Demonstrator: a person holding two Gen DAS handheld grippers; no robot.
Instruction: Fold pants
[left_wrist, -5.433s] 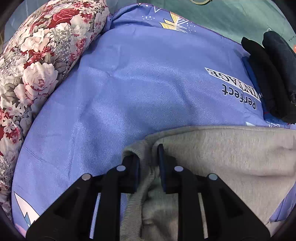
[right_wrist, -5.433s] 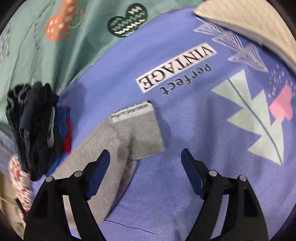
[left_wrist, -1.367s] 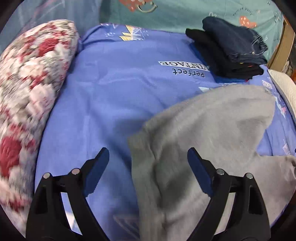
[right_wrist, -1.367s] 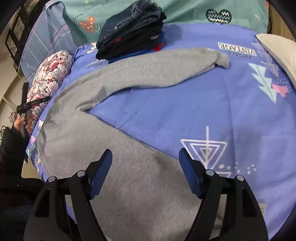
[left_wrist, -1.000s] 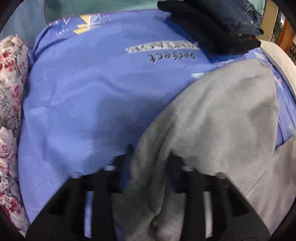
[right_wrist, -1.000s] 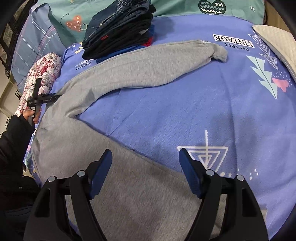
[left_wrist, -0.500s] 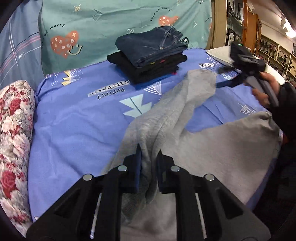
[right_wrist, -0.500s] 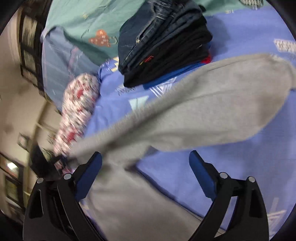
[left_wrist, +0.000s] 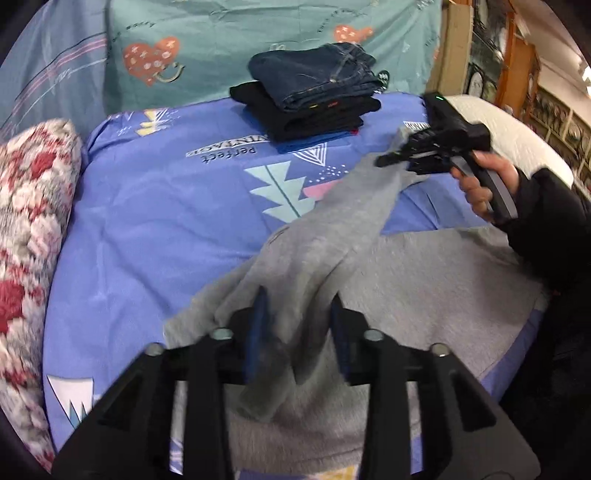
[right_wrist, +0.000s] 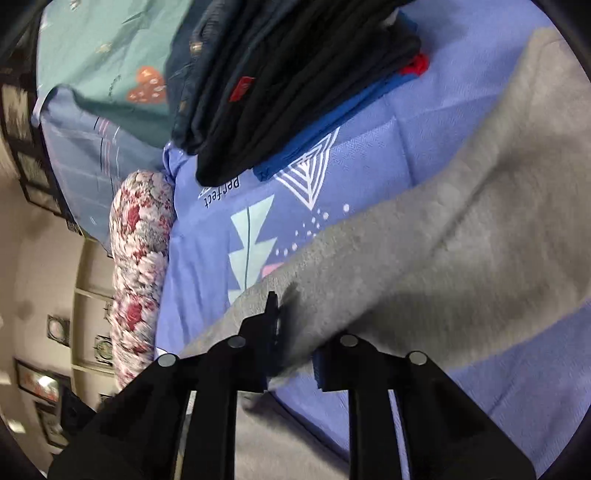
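Grey sweatpants (left_wrist: 424, 288) lie on the blue printed bedsheet (left_wrist: 155, 221). One leg (left_wrist: 354, 214) runs across the sheet toward the far right and is lifted. My left gripper (left_wrist: 297, 328) has its jaws partly apart with the grey fabric bunched between them. My right gripper (right_wrist: 293, 332) sits around the same grey leg (right_wrist: 424, 258), jaws narrowed with cloth between them; it also shows in the left wrist view (left_wrist: 428, 147), held by a hand at the leg's far end.
A stack of folded dark pants (left_wrist: 310, 96) sits at the back of the bed. A floral bolster (left_wrist: 26, 221) lies along the left edge. A teal pillow (left_wrist: 258, 37) is behind, and a white pillow (left_wrist: 517, 144) at the right.
My left gripper's jaws have opened wider around the fabric. My right gripper has moved in on the pant leg and its jaws have narrowed around it; the leg has shifted right.
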